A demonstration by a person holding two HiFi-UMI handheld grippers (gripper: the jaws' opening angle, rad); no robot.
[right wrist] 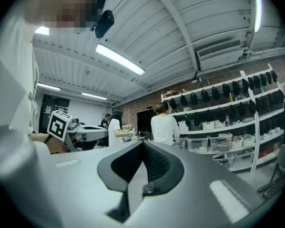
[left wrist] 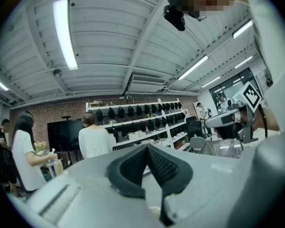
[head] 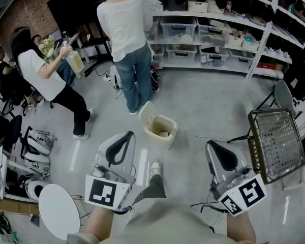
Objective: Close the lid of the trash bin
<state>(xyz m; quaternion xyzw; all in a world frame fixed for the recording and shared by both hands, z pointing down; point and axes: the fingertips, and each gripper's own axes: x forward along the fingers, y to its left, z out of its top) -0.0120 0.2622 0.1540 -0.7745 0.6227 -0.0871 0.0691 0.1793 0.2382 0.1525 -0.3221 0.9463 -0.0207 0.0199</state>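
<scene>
The small cream trash bin (head: 164,132) sits on the floor (head: 208,98) ahead of the person, its lid (head: 147,114) standing open. The lid looks like light, thin hinged plastic, so I'd push its top edge. The left gripper (head: 121,145) and right gripper (head: 218,154) are well short of it, jaws clenched on nothing.

Left tool (head: 127,136) and right tool (head: 212,146): pale grey moulded shells, with jaws lined by black ribbed pads (left wrist: 167,167). The left marker cube (head: 102,192) and right marker cube (head: 244,194) are white with black squares. A black cable (head: 203,206) trails beside the right cube. The wearer has a beige top (head: 168,221), olive trousers (head: 152,187) and a white shoe (head: 155,168).
</scene>
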